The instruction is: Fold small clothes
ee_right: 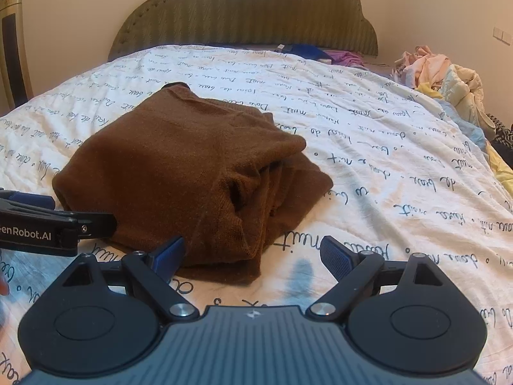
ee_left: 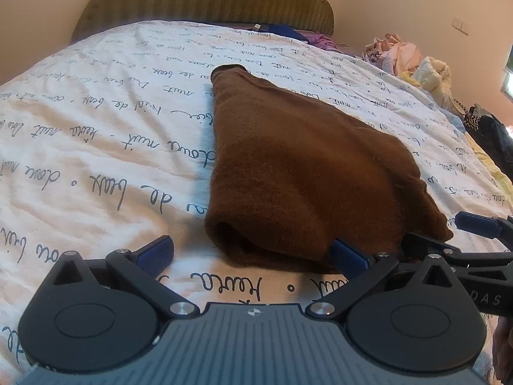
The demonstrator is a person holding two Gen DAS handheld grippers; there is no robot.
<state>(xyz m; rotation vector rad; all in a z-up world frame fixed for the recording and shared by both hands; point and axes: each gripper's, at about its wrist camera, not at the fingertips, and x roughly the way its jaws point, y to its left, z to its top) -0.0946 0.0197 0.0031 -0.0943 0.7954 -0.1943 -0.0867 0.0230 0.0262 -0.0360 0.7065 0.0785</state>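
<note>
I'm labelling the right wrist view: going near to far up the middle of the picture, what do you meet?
Right gripper, jaws open → folded brown knit garment → white bedspread printed with dark handwriting → blue and purple clothes at the bed's head → olive ribbed headboard.

A folded brown sweater (ee_right: 189, 173) sits mid-bed. Open bedspread (ee_left: 96, 134) lies to its left, right and beyond it, up to the headboard (ee_right: 243, 22). A heap of clothes (ee_right: 442, 73) crowds the bed's right edge. Both claws, jaws wide, flank the sweater's near edge.
</note>
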